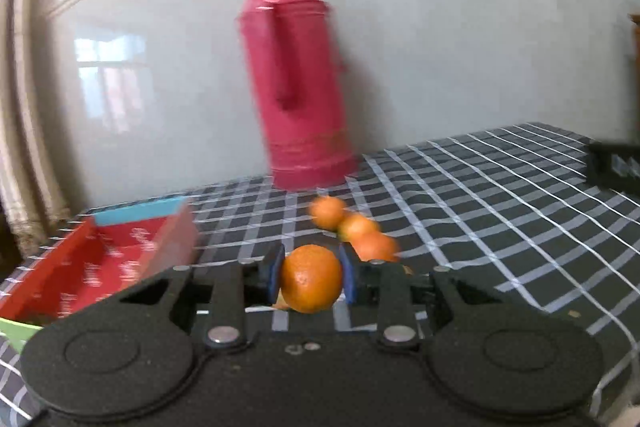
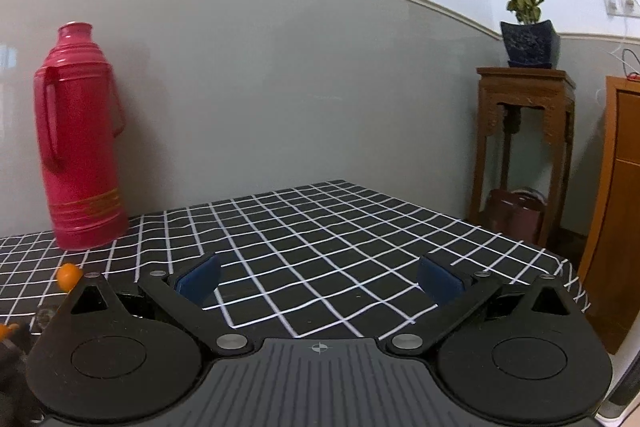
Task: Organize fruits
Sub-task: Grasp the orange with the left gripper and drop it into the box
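Note:
My left gripper is shut on an orange and holds it between its blue pads above the checked tablecloth. Three more oranges lie in a row on the cloth just beyond it. A red open box with a blue end sits to the left. My right gripper is open and empty over the cloth. One orange shows at the left edge of the right wrist view.
A tall red thermos stands at the back against the grey wall; it also shows in the right wrist view. A black object lies at the far right. A wooden stand with a potted plant is beyond the table's right edge.

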